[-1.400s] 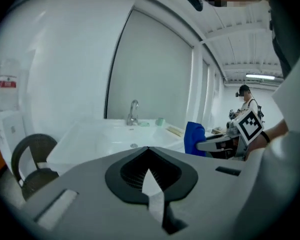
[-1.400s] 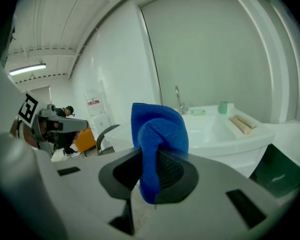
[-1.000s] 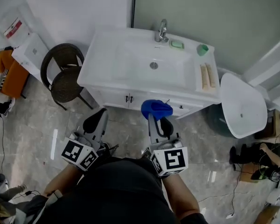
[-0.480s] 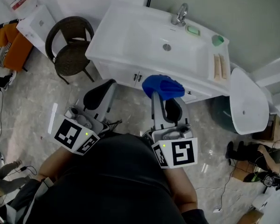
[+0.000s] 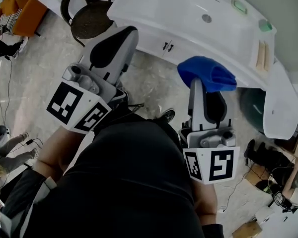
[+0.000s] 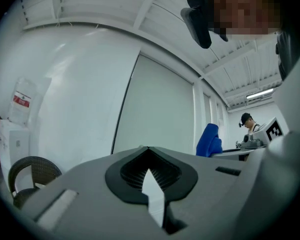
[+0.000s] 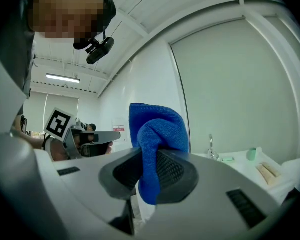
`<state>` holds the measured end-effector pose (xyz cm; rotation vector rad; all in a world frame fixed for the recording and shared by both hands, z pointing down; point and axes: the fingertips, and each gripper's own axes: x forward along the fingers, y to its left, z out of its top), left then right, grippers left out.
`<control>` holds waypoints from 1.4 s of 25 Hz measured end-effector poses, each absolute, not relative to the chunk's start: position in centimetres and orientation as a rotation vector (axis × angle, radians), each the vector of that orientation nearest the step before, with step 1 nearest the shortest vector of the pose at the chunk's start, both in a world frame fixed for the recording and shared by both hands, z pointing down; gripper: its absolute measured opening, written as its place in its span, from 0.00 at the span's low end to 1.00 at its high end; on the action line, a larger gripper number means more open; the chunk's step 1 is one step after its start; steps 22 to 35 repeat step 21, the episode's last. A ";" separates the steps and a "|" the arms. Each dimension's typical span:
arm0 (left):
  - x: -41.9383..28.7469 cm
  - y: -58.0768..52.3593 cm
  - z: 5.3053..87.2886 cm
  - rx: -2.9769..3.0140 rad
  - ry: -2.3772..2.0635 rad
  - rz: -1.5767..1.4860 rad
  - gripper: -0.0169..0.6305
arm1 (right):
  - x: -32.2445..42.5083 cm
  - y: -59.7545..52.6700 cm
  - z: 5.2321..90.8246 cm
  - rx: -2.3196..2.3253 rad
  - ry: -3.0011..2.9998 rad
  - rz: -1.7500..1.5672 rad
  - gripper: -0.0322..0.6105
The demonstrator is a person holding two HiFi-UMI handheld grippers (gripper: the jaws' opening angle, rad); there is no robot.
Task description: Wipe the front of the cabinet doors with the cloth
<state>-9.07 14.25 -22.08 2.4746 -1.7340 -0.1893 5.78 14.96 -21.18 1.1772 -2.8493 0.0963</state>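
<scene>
A blue cloth (image 5: 206, 74) is pinched in my right gripper (image 5: 204, 86), held up in front of the white vanity. In the right gripper view the cloth (image 7: 154, 145) stands up between the shut jaws. The white cabinet doors (image 5: 167, 45) with two small dark handles sit under the sink counter (image 5: 154, 6), beyond both grippers. My left gripper (image 5: 120, 34) is raised at the left, jaws closed with nothing between them (image 6: 149, 176). Neither gripper touches the cabinet.
A dark wicker chair (image 5: 89, 11) stands left of the vanity. A white round-edged fixture (image 5: 279, 108) and a dark bin are at the right. Cables, shoes and boxes lie on the marble floor at the right edge (image 5: 273, 177). An orange item (image 5: 20, 11) lies far left.
Both grippers have risen toward the head camera and look larger. The view has shifted so the vanity sits higher and further off; the cloth stays clamped in the right gripper.
</scene>
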 end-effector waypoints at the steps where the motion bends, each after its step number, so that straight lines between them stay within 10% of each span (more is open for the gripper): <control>1: -9.3 14.2 -22.1 2.465 -1.742 -0.195 0.02 | 5.8 15.0 -21.1 1.172 -2.847 0.101 0.13; 35: -7.8 15.2 -22.3 2.473 -1.687 -0.212 0.02 | 6.3 14.9 -21.0 1.173 -2.850 0.146 0.13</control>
